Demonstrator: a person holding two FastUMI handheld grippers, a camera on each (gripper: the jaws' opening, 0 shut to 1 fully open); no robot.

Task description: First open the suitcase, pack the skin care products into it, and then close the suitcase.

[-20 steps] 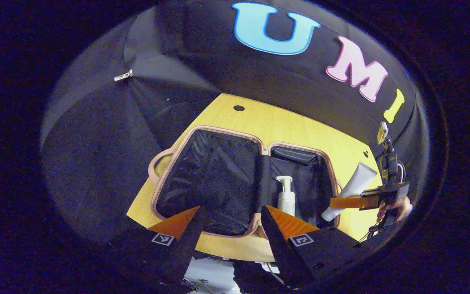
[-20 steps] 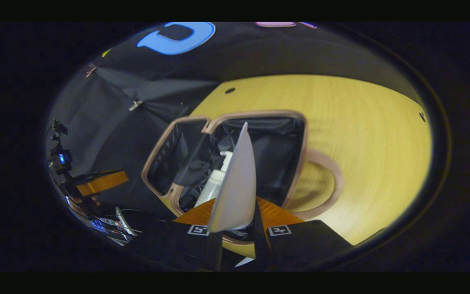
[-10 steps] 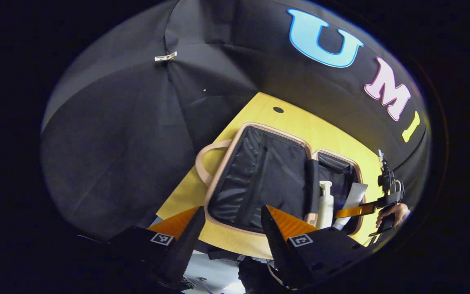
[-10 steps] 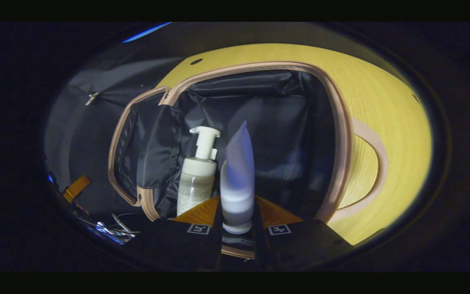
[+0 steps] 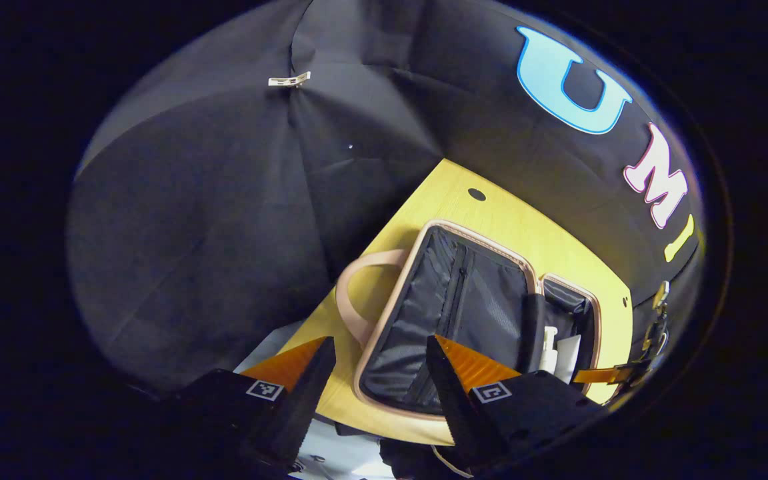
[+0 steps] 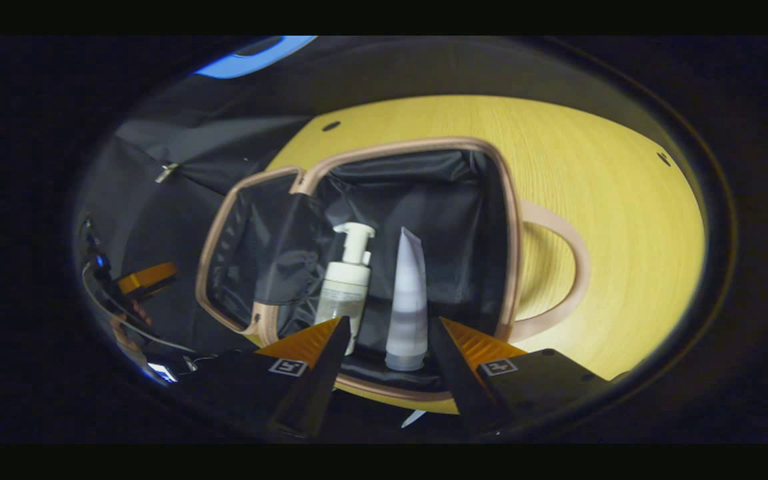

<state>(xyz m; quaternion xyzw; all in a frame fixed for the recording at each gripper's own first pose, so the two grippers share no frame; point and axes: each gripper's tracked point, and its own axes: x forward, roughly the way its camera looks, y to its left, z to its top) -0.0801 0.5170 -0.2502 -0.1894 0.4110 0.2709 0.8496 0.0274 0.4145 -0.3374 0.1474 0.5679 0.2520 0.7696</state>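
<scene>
Inside the open suitcase (image 6: 511, 220) on the tabletop (image 6: 624, 220), we have just let go of the tube (image 6: 408, 300) beside the pump bottle (image 6: 347, 293); right tongs (image 6: 384, 333) now apart, left tongs (image 5: 381, 357) apart and empty, so closing comes next

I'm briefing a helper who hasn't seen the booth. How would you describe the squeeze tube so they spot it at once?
On the yellow table lies an open pink-rimmed suitcase lined in black. In its right-hand half, two white items lie side by side. The squeeze tube is the capless-looking tapered one ending in a flat crimp, right of the pump bottle.
</scene>
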